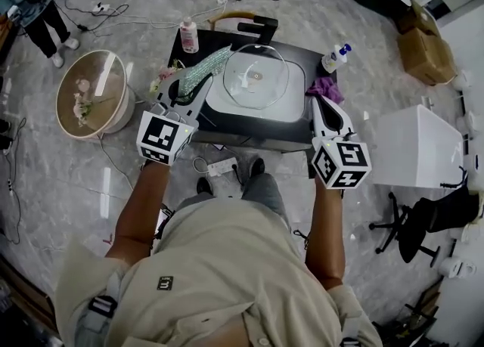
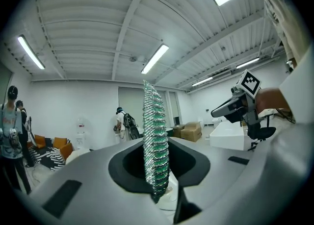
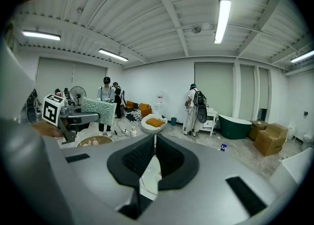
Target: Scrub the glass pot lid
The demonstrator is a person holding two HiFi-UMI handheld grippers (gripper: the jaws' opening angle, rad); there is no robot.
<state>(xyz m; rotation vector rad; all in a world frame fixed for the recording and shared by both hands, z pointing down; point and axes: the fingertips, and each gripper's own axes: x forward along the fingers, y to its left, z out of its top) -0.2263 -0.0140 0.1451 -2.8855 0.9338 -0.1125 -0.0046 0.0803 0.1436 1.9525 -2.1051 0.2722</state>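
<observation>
The glass lid [image 1: 255, 75] is lying flat on the white basin [image 1: 291, 107]. The left gripper [image 1: 189, 87] is pinching a green scouring cloth [image 2: 155, 140] near its rim. The right gripper [image 1: 321, 107] is hanging closed, apparently empty. Scrubbing seems about to begin: next the cloth needs pressing onto the glass.

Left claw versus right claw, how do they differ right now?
The left claw is shut on a sparkly green scouring cloth that stands upright from it; the right claw is shut on nothing. In the head view the left claw lies left of the glass pot lid, the right claw right of it. Both are shut, and both carry a marker cube.
</observation>
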